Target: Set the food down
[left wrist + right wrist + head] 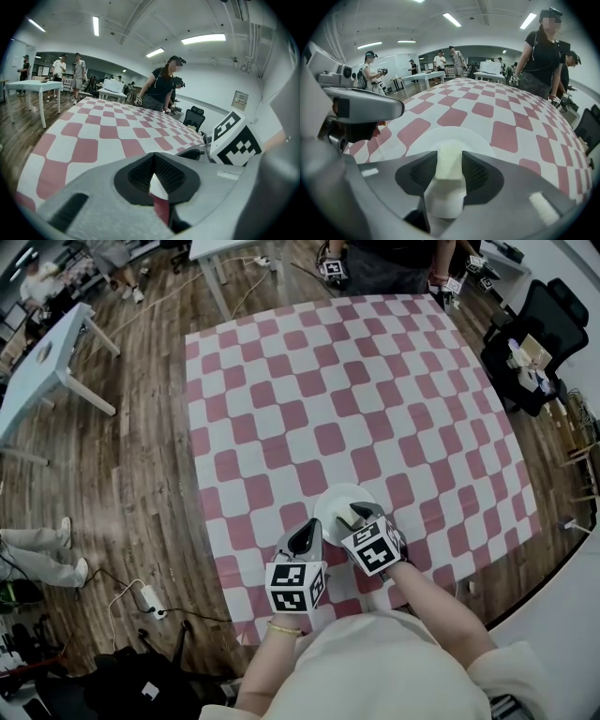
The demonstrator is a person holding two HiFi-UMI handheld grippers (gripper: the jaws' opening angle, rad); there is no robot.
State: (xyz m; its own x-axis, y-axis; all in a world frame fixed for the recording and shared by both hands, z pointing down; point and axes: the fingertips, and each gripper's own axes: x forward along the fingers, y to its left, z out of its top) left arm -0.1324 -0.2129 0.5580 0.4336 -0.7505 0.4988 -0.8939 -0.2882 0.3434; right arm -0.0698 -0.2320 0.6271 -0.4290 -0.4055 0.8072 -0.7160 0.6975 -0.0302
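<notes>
Close to me, at the 6 o'clock edge of the checked cloth, my left gripper hangs with its jaws pressed together and nothing between them. Its tips are just beside the 7 o'clock rim of the white plate. At the 2 o'clock side of that gripper is my right gripper. Its jaws are squeezed on the food, a pale cream block that stands up between the pads. The block is over the plate, near the rim closest to me, but I cannot tell if its bottom touches the plate. So I think I am at the putting-down step, and the food is not let go yet. Next I would lower the right gripper slowly until the block rests on the plate. Then I would open the jaws gently and pull back, so the block does not tip or stick to a pad. Far off at 12 o'clock, a person in dark clothes stands at the other side of the cloth. A black chair sits at 2 o'clock.
</notes>
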